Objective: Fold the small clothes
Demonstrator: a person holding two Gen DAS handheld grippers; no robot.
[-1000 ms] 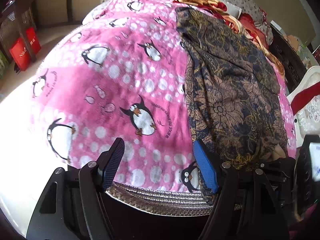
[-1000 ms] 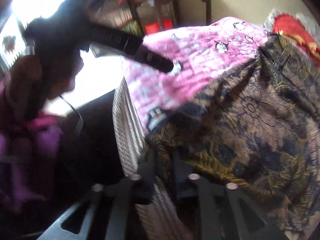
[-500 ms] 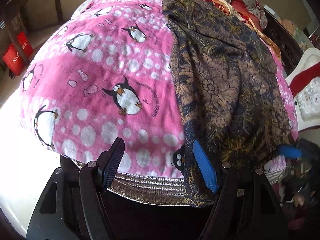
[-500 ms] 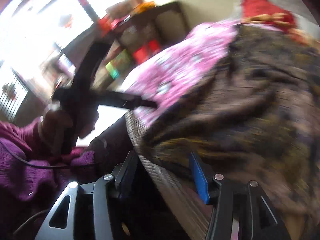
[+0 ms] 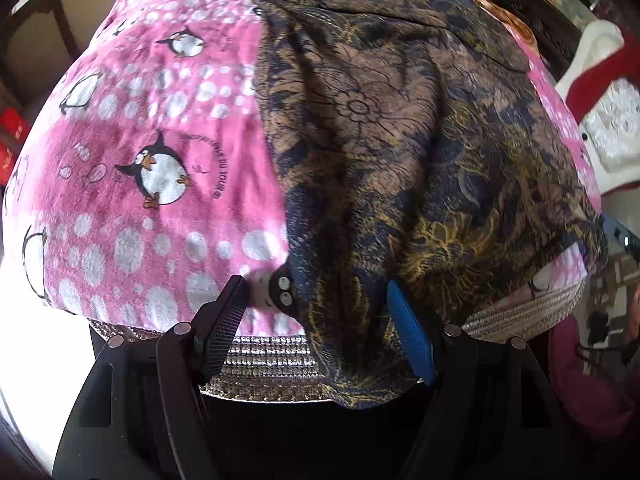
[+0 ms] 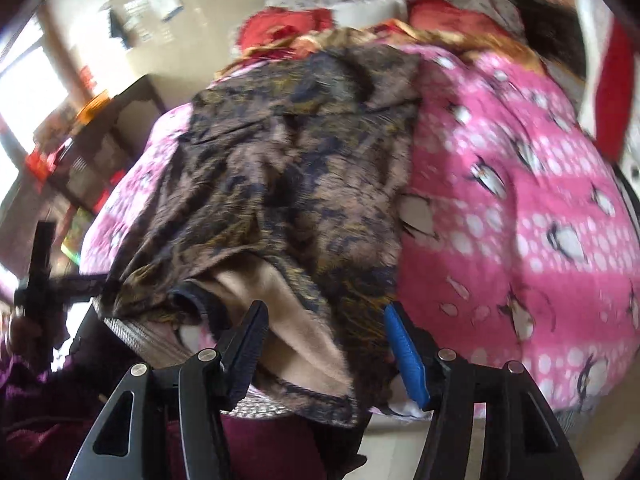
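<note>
Garment (image 5: 400, 152), dark floral print, lies spread lengthwise on pink penguin blanket (image 5: 140, 152) on bed, near hem hanging over bed edge, likely so both grippers can reach hem corners.

Left gripper (image 5: 316, 320): jaws spread, straddling garment's left hem edge, nothing pinched.

Right gripper (image 6: 324, 344): jaws just been opening, cloth between them but pads not pressing.

Right view alone shows tan lining (image 6: 256, 292) at turned-up hem (blurred), plus left tool at far left. Left view alone shows woven mat (image 5: 268, 356) under blanket edge.
</note>
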